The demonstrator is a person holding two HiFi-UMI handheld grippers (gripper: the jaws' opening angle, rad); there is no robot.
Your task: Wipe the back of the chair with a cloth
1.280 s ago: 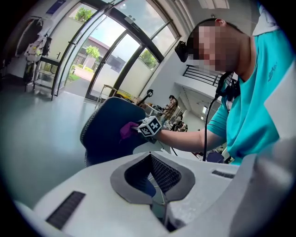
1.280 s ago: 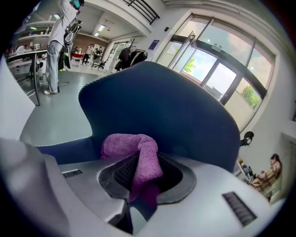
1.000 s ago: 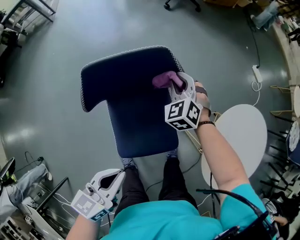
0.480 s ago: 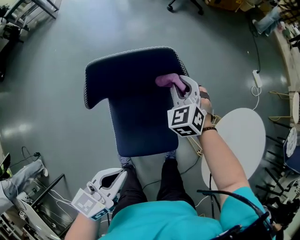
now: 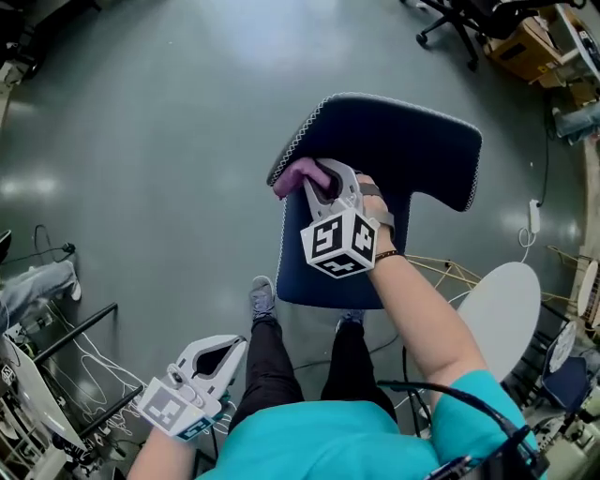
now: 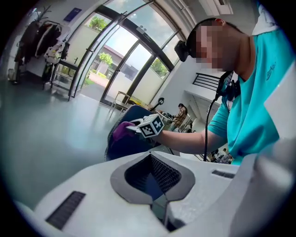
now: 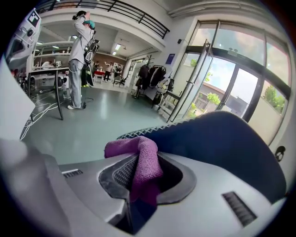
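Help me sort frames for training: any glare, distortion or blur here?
Head view: soft glare on the floor at top, chair sharp. Left gripper view: strong fisheye, dark corners, mosaic patch on the person. Right gripper view: same fisheye, bright windows, cloth in focus.

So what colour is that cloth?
The cloth is purple, clearest in the right gripper view.

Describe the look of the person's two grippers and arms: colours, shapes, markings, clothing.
Both the left gripper and right gripper are white, with curved jaws lined by dark mesh pads. Each carries a white cube printed with black square markers. The arms are bare below a short teal sleeve. A dark band circles the right wrist, and a black cable hangs beside the shirt.
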